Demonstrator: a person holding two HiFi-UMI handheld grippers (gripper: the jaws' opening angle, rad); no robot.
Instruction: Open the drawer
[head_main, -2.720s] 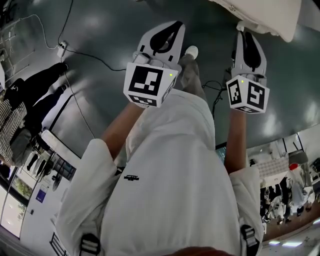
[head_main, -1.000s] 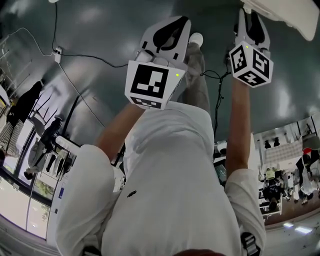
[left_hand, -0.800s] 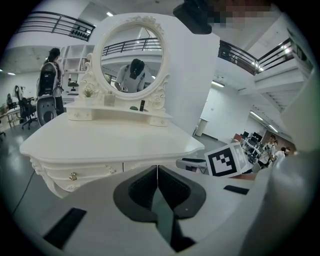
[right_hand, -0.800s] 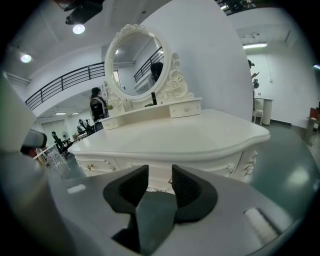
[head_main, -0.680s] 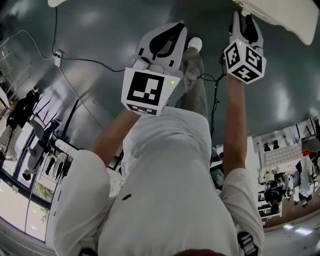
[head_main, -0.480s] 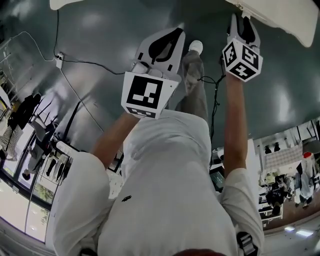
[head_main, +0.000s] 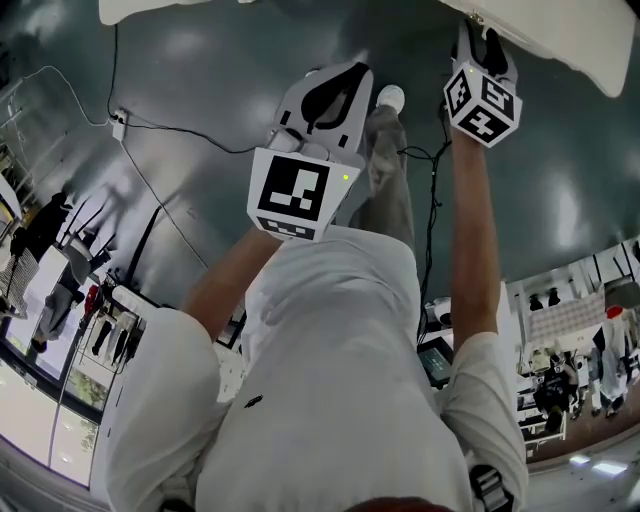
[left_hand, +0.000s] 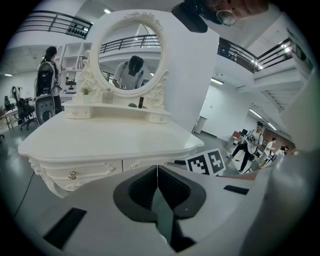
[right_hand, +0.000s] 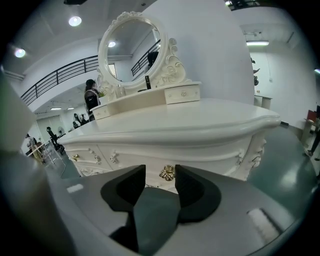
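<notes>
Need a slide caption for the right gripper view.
Right gripper, jaws just opened wider, lines up on the gold drawer knob.

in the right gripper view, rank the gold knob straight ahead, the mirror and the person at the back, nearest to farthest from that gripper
1. gold knob: dead ahead, low centre.
2. mirror: up high, at the back of the dresser top, left of centre.
3. person: far left, well beyond the dresser.

Looks along parted jaws of right gripper (right_hand: 160, 170), just opened wider, at gold knob (right_hand: 167, 173) framed between tips, untouched. Sits on white drawer (right_hand: 212, 165) front under table (right_hand: 200, 122) top, oval mirror (right_hand: 127, 45) above.
</notes>
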